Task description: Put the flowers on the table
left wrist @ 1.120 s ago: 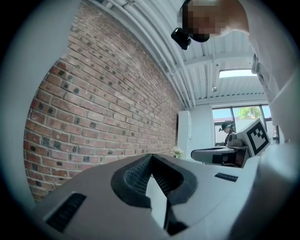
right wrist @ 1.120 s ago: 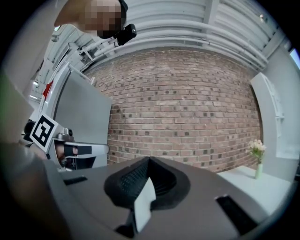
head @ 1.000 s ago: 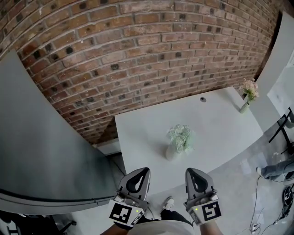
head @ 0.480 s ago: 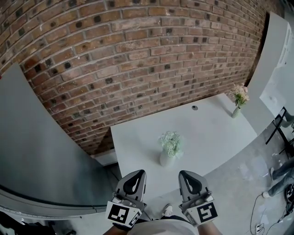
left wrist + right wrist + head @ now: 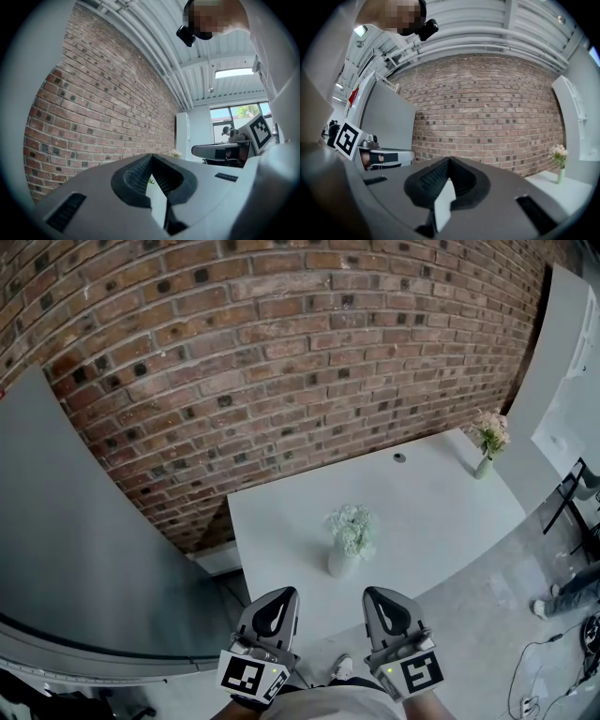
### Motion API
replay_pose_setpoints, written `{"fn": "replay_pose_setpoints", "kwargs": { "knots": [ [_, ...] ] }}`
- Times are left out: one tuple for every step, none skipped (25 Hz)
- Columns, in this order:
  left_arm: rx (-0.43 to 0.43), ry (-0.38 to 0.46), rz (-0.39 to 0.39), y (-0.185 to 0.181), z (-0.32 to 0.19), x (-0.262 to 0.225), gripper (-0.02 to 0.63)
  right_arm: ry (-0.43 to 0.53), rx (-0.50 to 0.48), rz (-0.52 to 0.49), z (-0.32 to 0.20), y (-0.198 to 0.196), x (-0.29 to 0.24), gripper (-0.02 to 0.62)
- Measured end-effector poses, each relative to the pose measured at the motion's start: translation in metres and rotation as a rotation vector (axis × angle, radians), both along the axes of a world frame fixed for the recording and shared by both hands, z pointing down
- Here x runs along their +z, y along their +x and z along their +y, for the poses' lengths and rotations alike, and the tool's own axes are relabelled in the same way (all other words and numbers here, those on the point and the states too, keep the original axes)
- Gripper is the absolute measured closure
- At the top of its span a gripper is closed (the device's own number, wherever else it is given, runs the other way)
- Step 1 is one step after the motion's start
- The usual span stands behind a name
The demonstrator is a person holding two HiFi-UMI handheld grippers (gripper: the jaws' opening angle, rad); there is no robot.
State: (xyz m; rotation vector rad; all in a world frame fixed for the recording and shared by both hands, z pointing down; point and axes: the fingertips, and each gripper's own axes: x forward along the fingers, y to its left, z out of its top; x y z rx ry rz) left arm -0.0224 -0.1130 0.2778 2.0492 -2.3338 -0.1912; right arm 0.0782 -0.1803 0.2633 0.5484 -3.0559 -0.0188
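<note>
brick wall is being seen across the whole background, with a white table being set against it. both lots of flowers are already being carried by that table: a pale green bunch in a white vase near the front edge, and a pink bunch in a slim vase at the far right corner, well apart from the first. the left gripper and the right gripper are being held low and side by side, close to the body, just short of the table's front edge, tips pointing forward. both pairs of jaws are being pressed together with nothing between them. the placing is being judged as done; should a vase need shifting, the jaws are to be spread first, and the vase body is to be taken low and carried upright.
</note>
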Motion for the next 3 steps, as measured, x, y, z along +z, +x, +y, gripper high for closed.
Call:
{"fn": "replay_pose_setpoints", "kwargs": {
  "knots": [
    [-0.003, -0.004, 0.003, -0.0019, 0.0013, 0.0018, 0.6, -0.002, -0.003, 0.001, 0.0013, -0.0019, 0.0009, 0.58],
    [-0.006, -0.009, 0.006, -0.0038, 0.0026, 0.0035, 0.6, -0.005, -0.006, 0.002, 0.0026, -0.0039, 0.0017, 0.58],
    [-0.009, -0.013, 0.008, -0.0058, 0.0038, 0.0052, 0.6, -0.008, -0.009, 0.003, 0.0038, -0.006, 0.0025, 0.58]
  ]
}}
